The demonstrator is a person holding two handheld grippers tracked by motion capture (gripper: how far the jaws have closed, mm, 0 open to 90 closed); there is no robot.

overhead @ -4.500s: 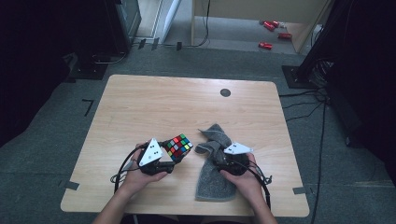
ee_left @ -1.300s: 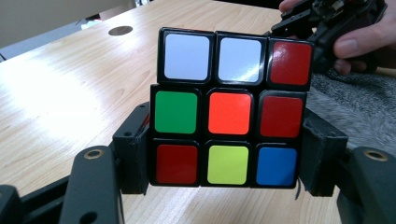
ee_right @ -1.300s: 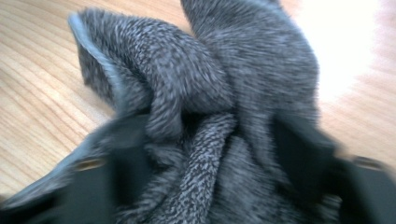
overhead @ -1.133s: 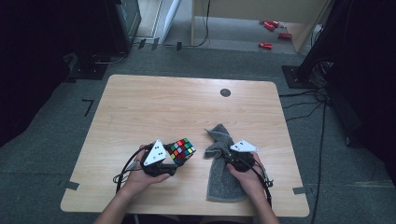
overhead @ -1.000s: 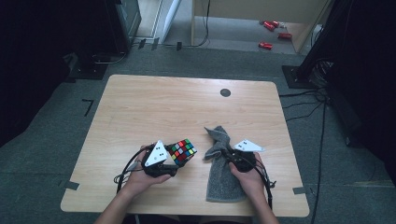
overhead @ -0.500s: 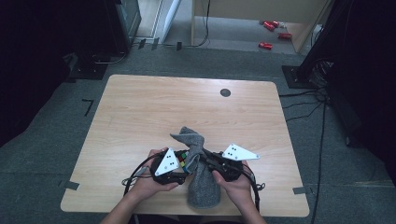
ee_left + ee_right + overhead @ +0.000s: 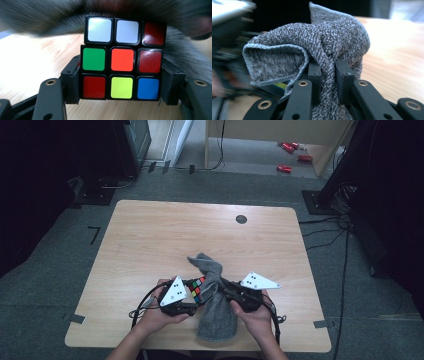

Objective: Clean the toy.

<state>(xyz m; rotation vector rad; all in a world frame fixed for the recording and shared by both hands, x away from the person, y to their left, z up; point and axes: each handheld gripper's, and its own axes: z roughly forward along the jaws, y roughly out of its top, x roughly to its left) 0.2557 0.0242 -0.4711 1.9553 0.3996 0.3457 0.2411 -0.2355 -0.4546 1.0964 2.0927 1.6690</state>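
Grey cloth [image 7: 215, 305], lengthwise away from the person, pinched by right gripper [image 7: 327, 72]; left gripper [image 7: 120, 82] clamps cube [image 7: 121, 63].

Each gripper is black, held in a bare hand with a bare forearm; no sleeve shows. The left gripper [image 7: 192, 295] carries a grey three-cornered plate with small dark dots on top, and so does the right gripper [image 7: 225, 292]. A black cable loops out from each one beside the hand. In the left gripper view the jaws are matte black blocks on flat black link arms with brass-coloured rivet eyes. The right gripper view shows the same black linkage, with brass-ringed holes along each arm and small screw holes below.
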